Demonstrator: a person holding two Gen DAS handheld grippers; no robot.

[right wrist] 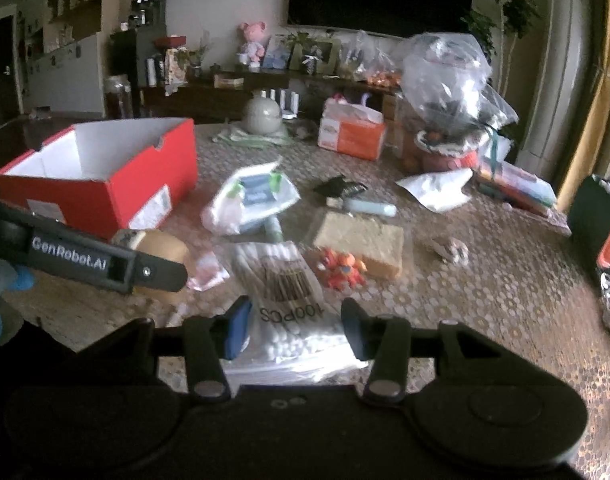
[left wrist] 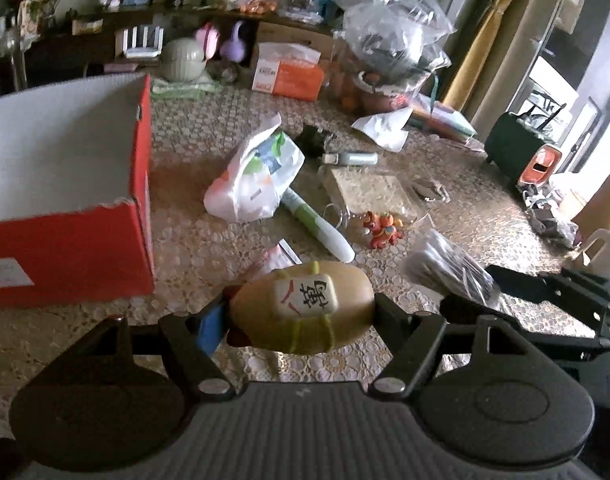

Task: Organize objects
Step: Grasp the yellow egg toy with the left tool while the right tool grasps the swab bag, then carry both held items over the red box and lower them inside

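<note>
My left gripper (left wrist: 301, 314) is shut on a tan egg-shaped toy (left wrist: 305, 312) with a white tile and yellow bands, held just above the table; the toy also shows in the right wrist view (right wrist: 165, 248). An open red box (left wrist: 65, 216) with a white inside stands to its left, also in the right wrist view (right wrist: 105, 176). My right gripper (right wrist: 295, 330) is open, its fingers on either side of a clear bag of cotton swabs (right wrist: 285, 292), which also shows in the left wrist view (left wrist: 449, 272).
On the patterned table lie a white plastic bag (left wrist: 253, 176), a white-green tube (left wrist: 321, 224), an orange toy figure (left wrist: 385, 228), a tan sponge block (right wrist: 361, 240), an orange tissue pack (right wrist: 351, 130) and a big clear bag (right wrist: 449, 80). A dark green bin (left wrist: 513, 152) stands right.
</note>
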